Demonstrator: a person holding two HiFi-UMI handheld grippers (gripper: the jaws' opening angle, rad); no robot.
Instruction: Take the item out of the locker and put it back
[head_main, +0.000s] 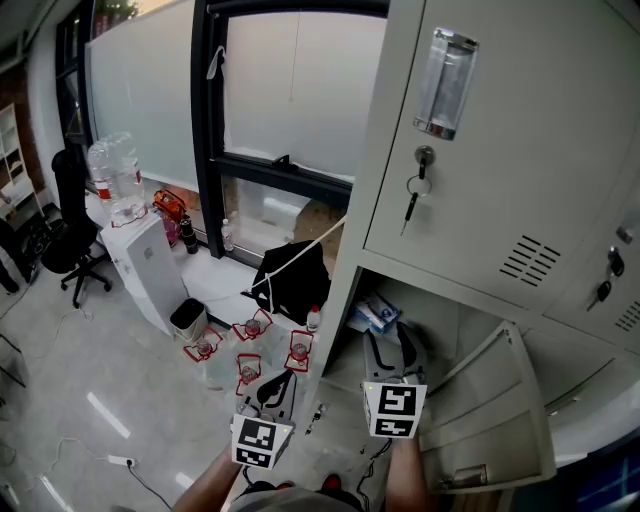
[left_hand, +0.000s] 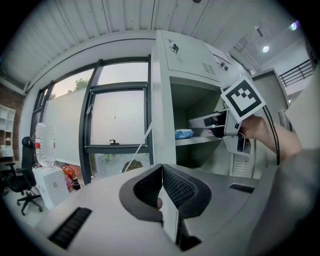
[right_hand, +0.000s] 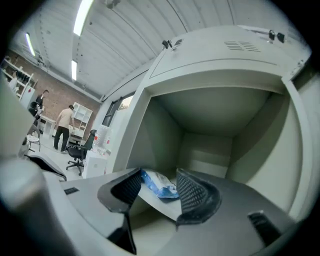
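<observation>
The lower locker compartment (head_main: 440, 320) stands with its door (head_main: 500, 405) swung out to the right. A blue and white packet (head_main: 377, 312) lies on the shelf (right_hand: 161, 206) inside, near its front edge. My right gripper (head_main: 392, 352) is at the opening, open, and the packet (right_hand: 159, 184) shows between its spread fingers without either pad pressing on it. In the left gripper view the packet (left_hand: 183, 134) rests on the shelf just left of the right gripper (left_hand: 220, 126). My left gripper (left_hand: 162, 187) is shut on nothing and hangs outside the locker, low and to the left (head_main: 276, 386).
The upper locker door (head_main: 500, 150) is closed with keys (head_main: 418, 188) in its lock. A black bag (head_main: 296, 276), small bin (head_main: 187, 318), white water dispenser (head_main: 140, 258) and office chair (head_main: 70, 240) stand on the floor to the left. A person (right_hand: 63, 128) stands far off.
</observation>
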